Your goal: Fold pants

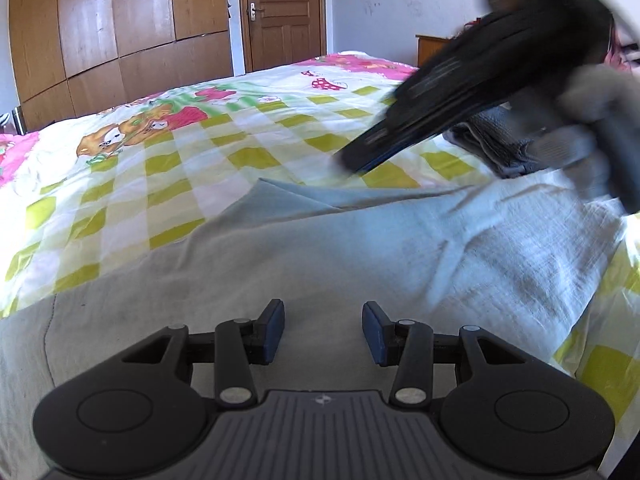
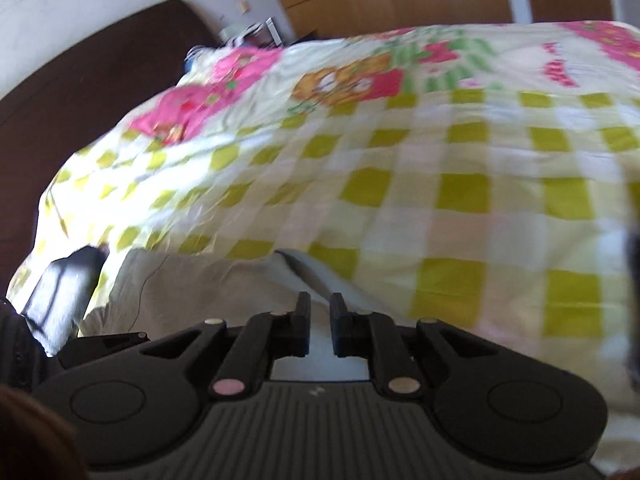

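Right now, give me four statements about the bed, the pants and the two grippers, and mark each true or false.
1. The pants are light grey and lie on a checked bedsheet. True.
2. The left gripper is clamped on a fold of cloth. False: its jaws stand apart, with nothing between them.
3. A wooden door stands shut beyond the bed. True.
4. The right gripper holds a dark sock. False: nothing is between its slightly parted jaws.
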Demonstrator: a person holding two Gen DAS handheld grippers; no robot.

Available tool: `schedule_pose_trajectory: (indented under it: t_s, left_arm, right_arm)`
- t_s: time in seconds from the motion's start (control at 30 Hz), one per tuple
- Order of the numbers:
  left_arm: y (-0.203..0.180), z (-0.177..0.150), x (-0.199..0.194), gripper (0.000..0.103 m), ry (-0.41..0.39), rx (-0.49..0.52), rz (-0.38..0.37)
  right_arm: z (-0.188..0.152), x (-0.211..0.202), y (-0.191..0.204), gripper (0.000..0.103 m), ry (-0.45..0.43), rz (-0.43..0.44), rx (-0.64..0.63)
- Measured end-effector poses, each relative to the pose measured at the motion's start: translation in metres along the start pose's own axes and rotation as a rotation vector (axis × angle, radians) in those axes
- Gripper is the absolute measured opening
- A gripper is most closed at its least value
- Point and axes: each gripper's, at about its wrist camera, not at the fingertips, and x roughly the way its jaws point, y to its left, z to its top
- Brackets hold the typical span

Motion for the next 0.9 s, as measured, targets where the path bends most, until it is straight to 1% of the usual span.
schedule_pose_trajectory:
  t_s: [0.07,0.1,0.17,0.23,0.3,0.33,0.47,0.57,0.67,0.77,0.83,0.9]
  left_arm:
    - [0.006,-0.001,0.001,0.056,-0.001,-0.002,-0.016]
    - [0.008,-0.001,0.003,0.056,-0.003,-0.001,-0.023]
    - [0.011,-0.002,0.003,0.056,-0.010,0.004,-0.034]
    - [0.012,-0.002,0.003,0.056,-0.019,0.010,-0.041]
    - [0.013,-0.001,0.002,0.056,-0.027,0.014,-0.046]
    - [0.013,-0.001,0.002,0.056,-0.029,0.017,-0.048]
    - [0.016,0.002,0.002,0.057,-0.037,0.020,-0.045]
    - [0.019,0.001,0.003,0.057,-0.038,0.011,-0.044]
    - [0.020,0.000,0.004,0.057,-0.035,0.001,-0.050]
    - [0.019,0.000,0.004,0.057,-0.033,0.003,-0.050]
    - [0.019,0.000,0.004,0.057,-0.035,0.006,-0.047]
    - [0.020,0.001,0.004,0.057,-0.038,0.006,-0.051]
  right_arm:
    - [0.004,0.027,0.003,0.020,0.054,0.021,-0.046]
    - [0.004,0.040,0.001,0.020,0.075,0.012,-0.065]
    - [0.001,0.051,0.003,0.021,0.105,-0.002,-0.095]
    - [0.000,0.052,0.001,0.023,0.121,0.019,-0.091]
    - [0.003,0.049,0.001,0.022,0.124,0.065,-0.097]
    - [0.005,0.049,0.005,0.021,0.128,0.061,-0.113]
    - [0.013,0.056,0.007,0.021,0.140,0.029,-0.153]
    - [0.017,0.054,0.004,0.026,0.130,0.026,-0.161]
    - [0.016,0.058,0.005,0.027,0.150,0.037,-0.180]
    - [0.015,0.065,0.011,0.027,0.167,0.031,-0.236]
    - [0.016,0.061,0.014,0.002,0.163,0.025,-0.248]
    - [0.020,0.054,0.013,0.001,0.154,0.023,-0.219]
